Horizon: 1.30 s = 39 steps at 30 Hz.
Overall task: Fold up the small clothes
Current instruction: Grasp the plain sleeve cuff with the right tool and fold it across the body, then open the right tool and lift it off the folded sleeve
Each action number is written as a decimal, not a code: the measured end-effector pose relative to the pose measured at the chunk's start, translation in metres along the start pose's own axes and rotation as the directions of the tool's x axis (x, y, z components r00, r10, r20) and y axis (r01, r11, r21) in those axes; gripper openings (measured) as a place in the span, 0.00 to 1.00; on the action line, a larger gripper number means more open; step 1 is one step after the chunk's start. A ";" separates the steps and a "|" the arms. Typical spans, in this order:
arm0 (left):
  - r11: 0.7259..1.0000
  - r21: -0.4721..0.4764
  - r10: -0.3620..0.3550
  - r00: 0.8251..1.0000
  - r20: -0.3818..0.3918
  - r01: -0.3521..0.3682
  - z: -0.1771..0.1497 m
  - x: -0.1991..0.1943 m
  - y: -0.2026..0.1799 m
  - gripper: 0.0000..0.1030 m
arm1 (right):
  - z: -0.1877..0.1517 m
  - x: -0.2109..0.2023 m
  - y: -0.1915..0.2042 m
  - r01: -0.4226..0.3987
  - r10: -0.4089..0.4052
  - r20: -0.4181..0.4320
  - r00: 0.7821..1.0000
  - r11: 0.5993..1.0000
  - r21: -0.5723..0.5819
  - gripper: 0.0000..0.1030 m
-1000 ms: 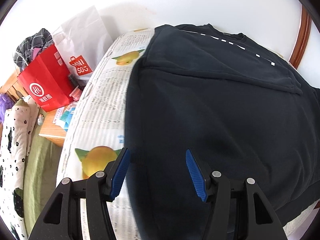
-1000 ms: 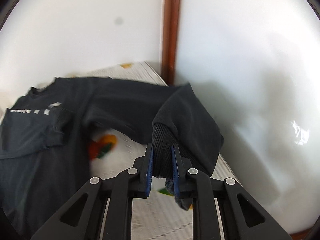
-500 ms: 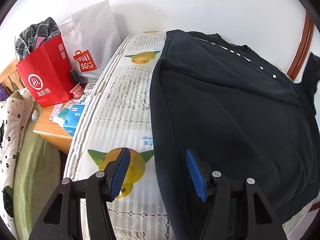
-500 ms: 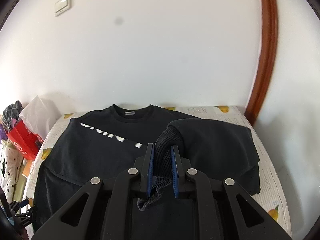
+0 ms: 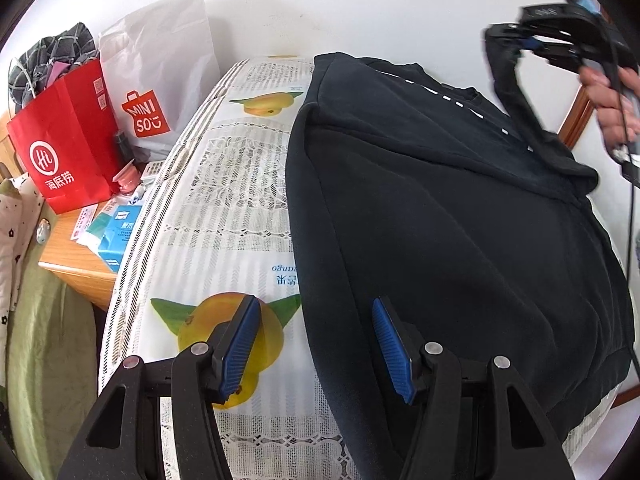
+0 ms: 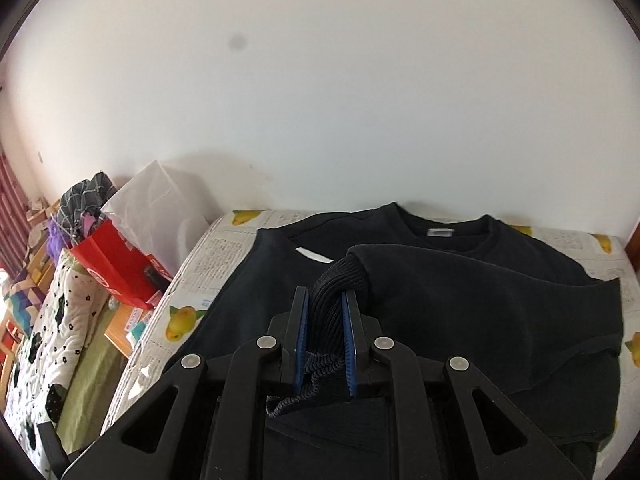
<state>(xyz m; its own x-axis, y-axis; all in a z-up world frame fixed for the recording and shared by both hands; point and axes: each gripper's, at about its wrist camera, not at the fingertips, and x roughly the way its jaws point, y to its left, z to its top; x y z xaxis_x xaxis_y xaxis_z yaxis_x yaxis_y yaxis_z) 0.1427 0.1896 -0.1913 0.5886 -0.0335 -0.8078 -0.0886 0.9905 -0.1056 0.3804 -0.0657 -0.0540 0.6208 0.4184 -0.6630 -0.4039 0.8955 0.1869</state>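
Observation:
A black sweatshirt [image 5: 460,216] lies spread on a table covered with a mango-print cloth [image 5: 232,208]. Its left sleeve is folded across the chest. My right gripper [image 6: 325,300] is shut on the ribbed cuff [image 6: 332,284] of the right sleeve [image 6: 460,280] and holds it above the chest; it also shows in the left wrist view [image 5: 520,46], high at the right. My left gripper [image 5: 316,340] is open and empty, low over the sweatshirt's left edge near the hem.
A red paper bag [image 5: 64,136] and a white Miniso bag [image 5: 160,76] stand left of the table on a wooden stand [image 5: 76,276] with small boxes. A flowered quilt [image 6: 48,344] lies further left. A white wall is behind.
My right gripper has swung left over the sweatshirt, carrying the sleeve cuff across the chest. My left gripper has drawn back and left; the cloth's mango print now shows between its fingers.

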 end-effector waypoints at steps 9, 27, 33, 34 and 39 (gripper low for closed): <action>0.998 -0.017 -0.052 0.998 0.018 0.053 -0.002 -0.001 0.007 0.55 | -0.008 0.068 0.047 -0.077 0.073 -0.100 0.992 0.997 -0.028 0.15; 0.999 -0.043 -0.033 0.999 0.004 0.034 -0.004 -0.006 0.007 0.55 | -0.044 0.004 0.002 -0.042 0.035 -0.093 0.995 0.996 -0.074 0.45; 0.998 -0.062 -0.022 1.000 -0.018 0.021 0.008 -0.002 0.003 0.55 | -0.078 -0.042 -0.064 0.063 -0.062 -0.075 0.995 0.998 0.007 0.45; 0.998 -0.056 -0.019 1.000 -0.017 0.018 0.011 -0.002 0.001 0.55 | -0.084 -0.049 -0.075 0.093 -0.092 -0.067 0.993 0.996 0.011 0.45; 0.999 -0.030 0.017 1.000 -0.004 -0.017 0.033 0.000 -0.014 0.55 | -0.119 -0.071 -0.128 0.227 -0.224 -0.078 0.971 0.973 0.037 0.45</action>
<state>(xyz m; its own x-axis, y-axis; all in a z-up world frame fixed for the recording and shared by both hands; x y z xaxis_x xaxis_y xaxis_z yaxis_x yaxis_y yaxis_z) 0.1704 0.1802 -0.1702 0.5838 -0.0167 -0.8117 -0.1227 0.9865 -0.1086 0.3078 -0.2279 -0.1172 0.6408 0.1941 -0.7427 -0.2270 0.9721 0.0582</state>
